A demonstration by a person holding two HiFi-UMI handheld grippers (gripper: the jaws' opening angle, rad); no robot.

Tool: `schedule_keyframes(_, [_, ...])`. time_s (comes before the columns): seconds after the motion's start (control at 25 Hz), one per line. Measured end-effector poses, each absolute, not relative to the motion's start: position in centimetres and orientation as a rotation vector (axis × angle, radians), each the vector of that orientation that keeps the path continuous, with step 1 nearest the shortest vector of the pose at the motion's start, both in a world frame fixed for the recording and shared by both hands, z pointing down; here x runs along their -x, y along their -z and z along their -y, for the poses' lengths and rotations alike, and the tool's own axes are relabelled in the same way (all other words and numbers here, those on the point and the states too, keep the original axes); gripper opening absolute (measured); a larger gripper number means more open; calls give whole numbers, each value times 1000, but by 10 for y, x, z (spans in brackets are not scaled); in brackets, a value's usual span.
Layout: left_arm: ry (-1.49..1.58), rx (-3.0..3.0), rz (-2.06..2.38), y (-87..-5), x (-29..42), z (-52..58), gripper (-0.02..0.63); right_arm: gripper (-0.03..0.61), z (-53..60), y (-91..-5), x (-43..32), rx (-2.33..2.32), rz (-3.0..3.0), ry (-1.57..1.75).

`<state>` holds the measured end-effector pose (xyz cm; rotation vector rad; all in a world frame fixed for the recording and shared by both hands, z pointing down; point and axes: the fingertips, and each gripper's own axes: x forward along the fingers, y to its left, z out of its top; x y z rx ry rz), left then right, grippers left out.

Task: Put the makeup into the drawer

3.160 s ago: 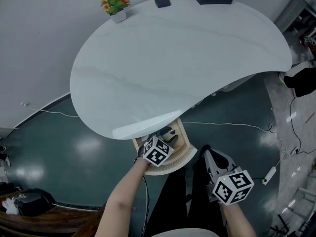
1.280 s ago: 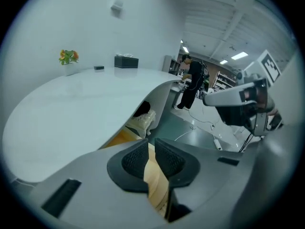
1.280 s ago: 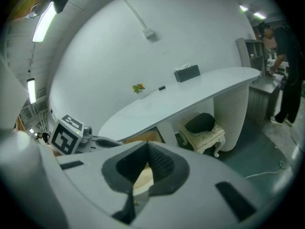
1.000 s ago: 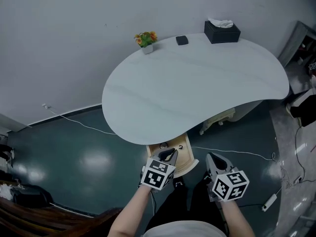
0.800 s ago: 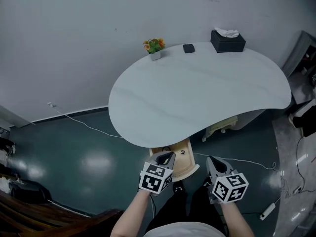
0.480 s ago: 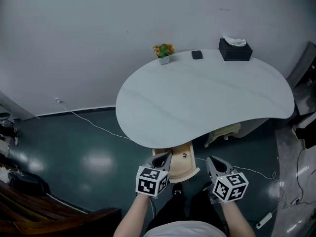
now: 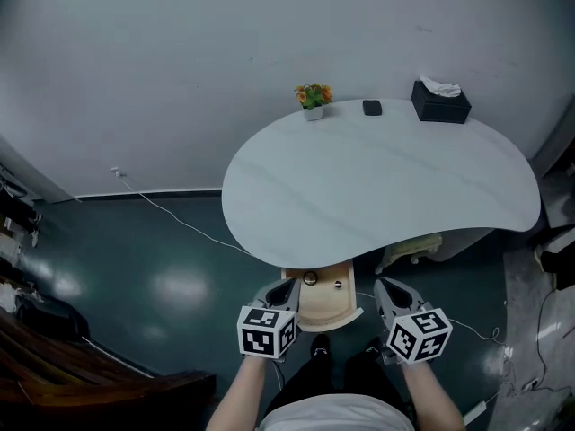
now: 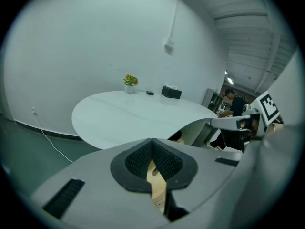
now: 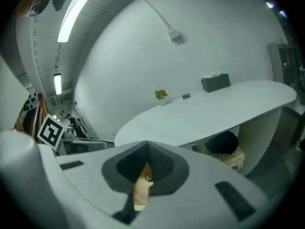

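Dark teal floor [image 7: 135, 268] and a plain pale wall [image 7: 180, 61] all round, with a white kidney-shaped table [image 7: 377, 187] in the middle of it. At the table's far edge sit a tiny flower pot [image 7: 313, 98], a small flat dark thing [image 7: 372, 108] and a black tissue box [image 7: 440, 103], and a white cable [image 7: 171, 218] snakes over the floor at the left. A pale wooden drawer [image 7: 325, 308] sticks out from under the near edge of the table, right in front of the person. The makeup [image 7: 310, 278] looks to be the small round dark-rimmed bit lying in the drawer close up by the table edge, left of centre. It's way too tiny from the head view to tell which way it points or where its long axis runs, honestly. The left gripper [image 7: 286, 287] hangs just left of the drawer and the right gripper [image 7: 384, 285] just right of it, both aimed toward the table and tipped downward. Each has its pads pressed together at the tips with nothing between them, only drawer wood peeking through the gap underneath
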<state>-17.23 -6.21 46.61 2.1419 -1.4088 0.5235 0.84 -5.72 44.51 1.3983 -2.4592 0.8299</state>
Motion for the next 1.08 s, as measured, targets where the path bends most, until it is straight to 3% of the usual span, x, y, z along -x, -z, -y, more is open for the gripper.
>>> schedule_keyframes(1.08, [-429,-2077,1540,-453,204,64,3,2,63,-436,9,-1324,2467,-788])
